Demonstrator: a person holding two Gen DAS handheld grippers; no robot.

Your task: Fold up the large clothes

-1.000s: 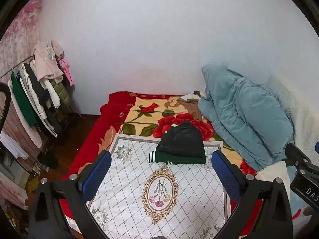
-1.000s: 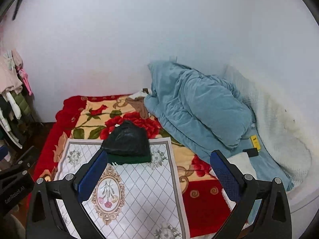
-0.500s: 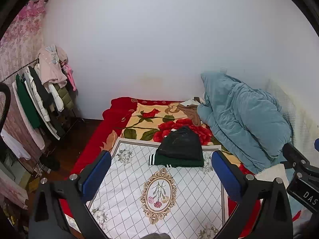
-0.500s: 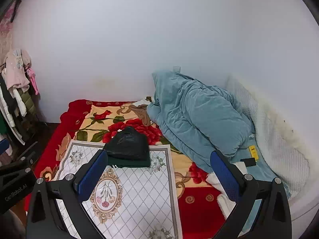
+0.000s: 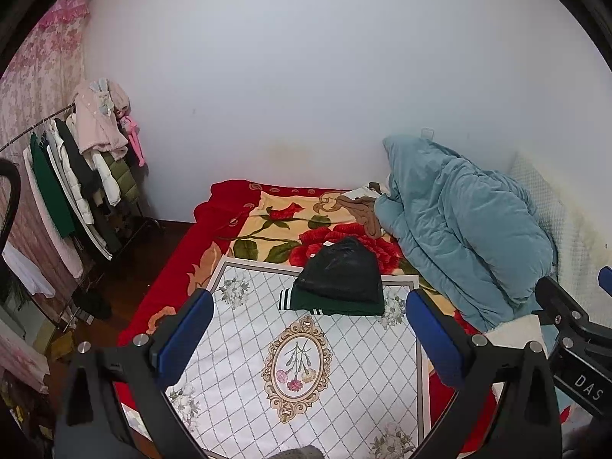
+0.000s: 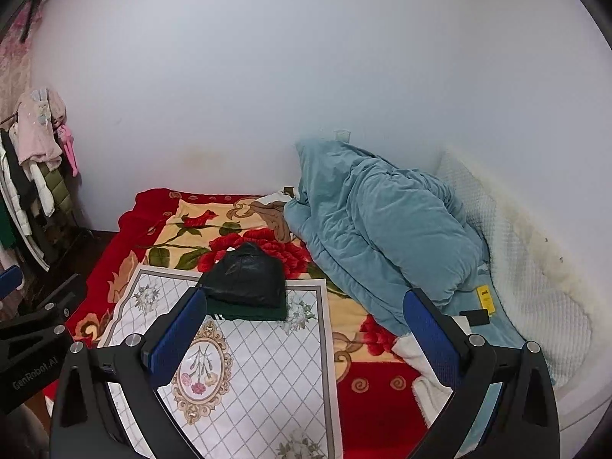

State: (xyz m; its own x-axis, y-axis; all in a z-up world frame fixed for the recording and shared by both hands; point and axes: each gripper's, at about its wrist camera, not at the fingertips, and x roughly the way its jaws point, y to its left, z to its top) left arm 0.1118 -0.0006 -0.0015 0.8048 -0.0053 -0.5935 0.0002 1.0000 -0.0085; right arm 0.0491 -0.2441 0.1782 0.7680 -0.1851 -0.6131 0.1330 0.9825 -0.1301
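A folded black garment point(image 5: 341, 271) lies on a folded dark green garment with white stripes point(image 5: 329, 306), at the far edge of a white lattice-patterned cloth point(image 5: 298, 363) spread on the bed. The stack also shows in the right wrist view, the black one point(image 6: 244, 276) on the green one point(image 6: 248, 311). My left gripper point(image 5: 308, 338) is open and empty, held above the near part of the cloth. My right gripper point(image 6: 306, 338) is open and empty, to the right of the left one. Both stand well back from the stack.
A red floral blanket point(image 5: 275, 225) covers the bed. A bunched teal duvet point(image 5: 459, 225) and a white quilted pillow point(image 6: 535, 279) lie on the right. A brown garment point(image 5: 361, 210) lies by the wall. A clothes rack point(image 5: 76, 191) stands at the left.
Both grippers have drawn back and risen a little; the bed and the stack sit lower and smaller in the views. The jaws stayed open. The stack has not moved.
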